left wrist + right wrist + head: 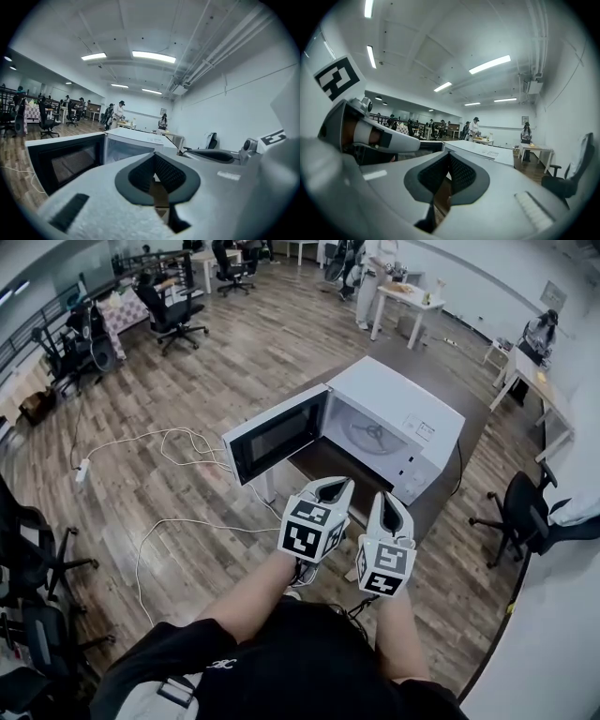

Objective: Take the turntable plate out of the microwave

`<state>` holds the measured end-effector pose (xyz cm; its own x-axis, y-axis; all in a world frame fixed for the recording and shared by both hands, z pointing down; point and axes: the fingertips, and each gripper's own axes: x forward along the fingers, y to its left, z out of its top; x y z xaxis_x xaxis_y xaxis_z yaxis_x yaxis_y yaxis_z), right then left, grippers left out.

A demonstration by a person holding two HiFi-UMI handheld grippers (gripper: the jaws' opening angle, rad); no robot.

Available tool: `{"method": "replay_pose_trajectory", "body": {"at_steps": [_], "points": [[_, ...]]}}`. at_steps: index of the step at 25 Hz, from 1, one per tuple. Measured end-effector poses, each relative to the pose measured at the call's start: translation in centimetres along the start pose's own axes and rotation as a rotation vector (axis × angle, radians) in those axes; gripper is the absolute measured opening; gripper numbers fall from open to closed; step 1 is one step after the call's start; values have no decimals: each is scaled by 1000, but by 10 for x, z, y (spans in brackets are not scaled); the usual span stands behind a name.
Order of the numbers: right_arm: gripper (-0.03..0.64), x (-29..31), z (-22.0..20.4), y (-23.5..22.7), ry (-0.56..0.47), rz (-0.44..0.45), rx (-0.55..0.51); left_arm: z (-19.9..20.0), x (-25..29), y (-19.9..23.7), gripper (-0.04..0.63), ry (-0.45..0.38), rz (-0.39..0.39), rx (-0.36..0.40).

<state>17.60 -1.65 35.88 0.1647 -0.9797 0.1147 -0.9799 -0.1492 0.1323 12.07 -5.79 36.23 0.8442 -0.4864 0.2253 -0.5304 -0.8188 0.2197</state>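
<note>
Since the left gripper [332, 486] and right gripper [390, 498] are both clenched on nothing, short of the microwave [412, 399], reaching in like this could only shove the plate [373, 435], which lies inside on its floor, or bump the open door [275, 435]. The plate's rim is too small to make out.

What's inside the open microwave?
Only the turntable plate shows, lying on the cavity floor of the microwave. The cavity's ceiling and right side are hidden by its casing.
</note>
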Motion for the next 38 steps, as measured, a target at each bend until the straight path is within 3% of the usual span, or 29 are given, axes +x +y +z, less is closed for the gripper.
{"method": "replay_pose_trajectory", "body": {"at_steps": [12, 20, 28, 34, 38], "points": [[11, 57, -26, -2, 82, -5, -5, -16, 48, 47, 11, 65, 0, -60], [12, 86, -50, -11, 159, 6, -72, -26, 65, 63, 11, 77, 0, -84], [53, 167, -78, -22, 259, 113, -297, -19, 87, 97, 11, 68, 33, -73], [72, 236, -127, -26, 409, 209, -516, -17, 99, 124, 11, 57, 59, -112], [98, 269, -162, -23, 497, 268, -607, -22, 103, 141, 11, 52, 87, -135]]}}
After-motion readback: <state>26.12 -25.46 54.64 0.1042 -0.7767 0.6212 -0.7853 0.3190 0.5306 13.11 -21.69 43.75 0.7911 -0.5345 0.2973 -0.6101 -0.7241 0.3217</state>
